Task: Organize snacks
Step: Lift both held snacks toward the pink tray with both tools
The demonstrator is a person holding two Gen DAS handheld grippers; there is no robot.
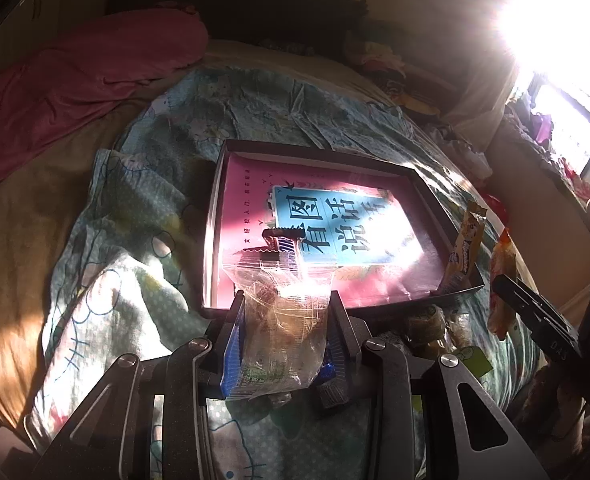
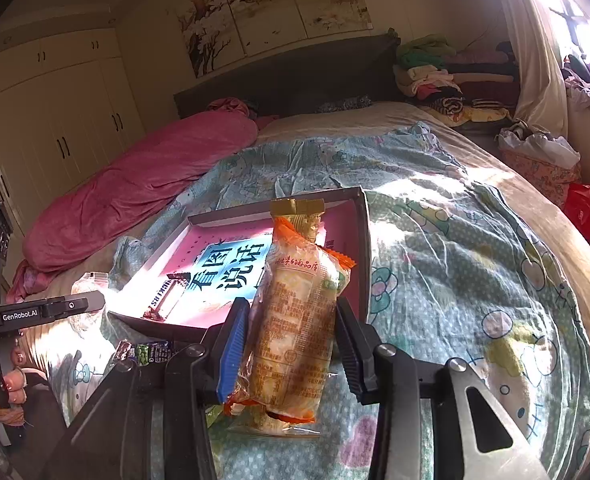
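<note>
**Both grippers hold snack packets beside the box**

While sunlight floods the bed, the left wrist view shows the left gripper (image 1: 285, 312) with its jaws pinching a clear snack bag (image 1: 283, 336) over the near edge of the shallow box (image 1: 435, 200). Inside lie a Snickers bar (image 1: 281, 242) and, at the right wall, a yellow wafer packet (image 1: 465, 248). More small snacks (image 1: 427, 320) sit near right on the Hello Kitty quilt (image 1: 143, 200).

In the right wrist view, the right gripper (image 2: 293, 328) clamps an orange-edged snack packet (image 2: 295, 320) upright, just near the box (image 2: 363, 240).
</note>
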